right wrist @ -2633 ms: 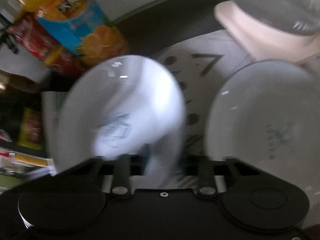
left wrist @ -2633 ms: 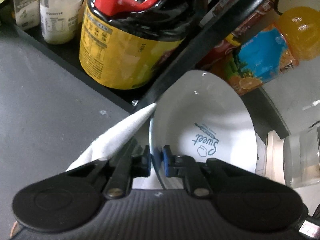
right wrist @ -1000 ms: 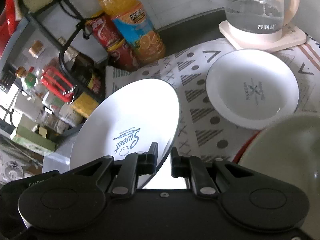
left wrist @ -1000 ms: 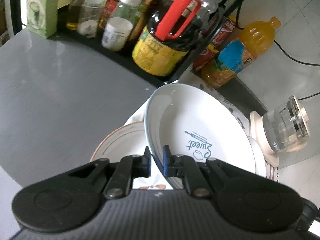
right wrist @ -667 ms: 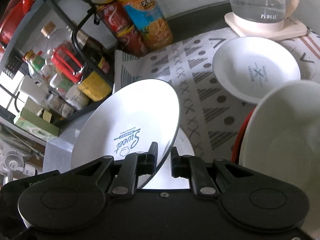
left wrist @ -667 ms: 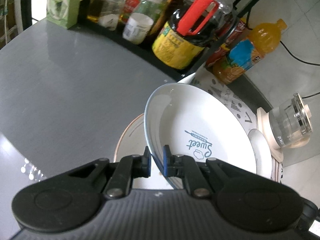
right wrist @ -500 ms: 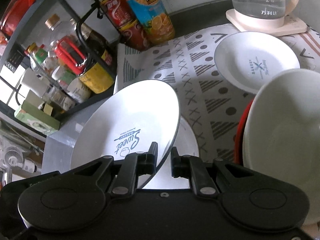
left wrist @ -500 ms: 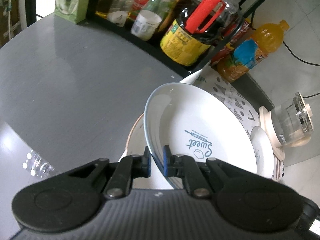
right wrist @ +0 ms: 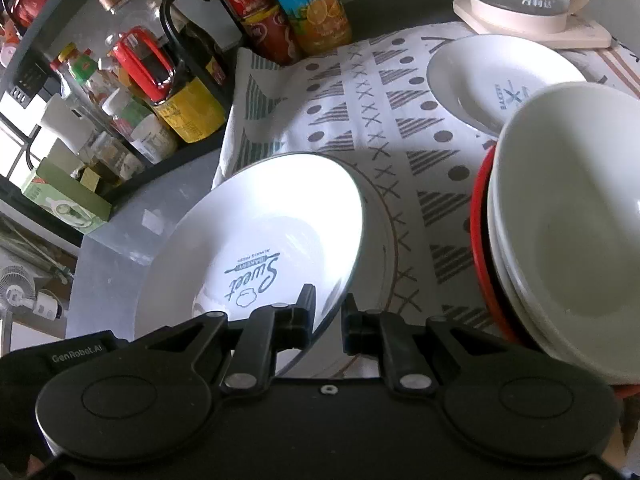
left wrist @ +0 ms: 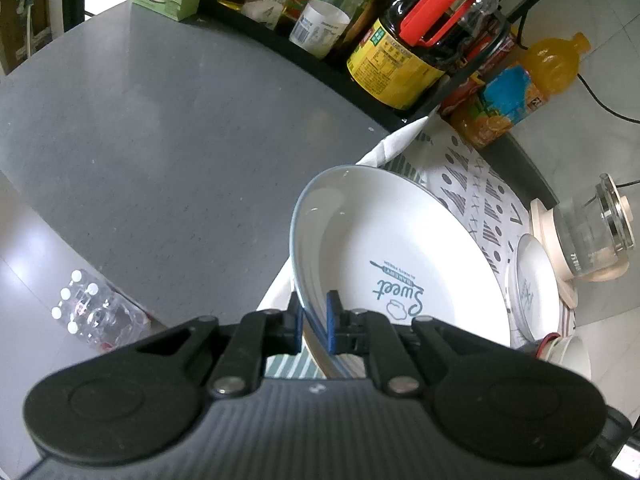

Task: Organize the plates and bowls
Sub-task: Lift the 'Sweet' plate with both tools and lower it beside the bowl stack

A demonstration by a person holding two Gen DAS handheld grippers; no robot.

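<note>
A white plate [left wrist: 400, 248] printed "Sweet" is held tilted above the patterned cloth [left wrist: 472, 184]. My left gripper [left wrist: 314, 322] is shut on its near rim, blue pads on both faces. In the right wrist view a plate [right wrist: 260, 224] with the same print has its rim clamped in my right gripper [right wrist: 326, 308]. Under it lies a flat brown-rimmed plate [right wrist: 380, 232]. A smaller white plate [right wrist: 492, 76] rests on the cloth near the kettle. White bowls [right wrist: 568, 220] are stacked in a red bowl [right wrist: 478, 208] at the right.
A black rack of bottles [left wrist: 400, 60] lines the back of the grey table [left wrist: 160, 140]. An orange juice bottle [left wrist: 516, 88] stands beside it. A glass kettle [left wrist: 592, 236] sits on its base at the right. A pack of water bottles [left wrist: 92, 312] lies on the floor.
The held plate has moved away from the rack to above the brown-rimmed plate. The bowl stack has come into the right wrist view. Both grips have stayed shut.
</note>
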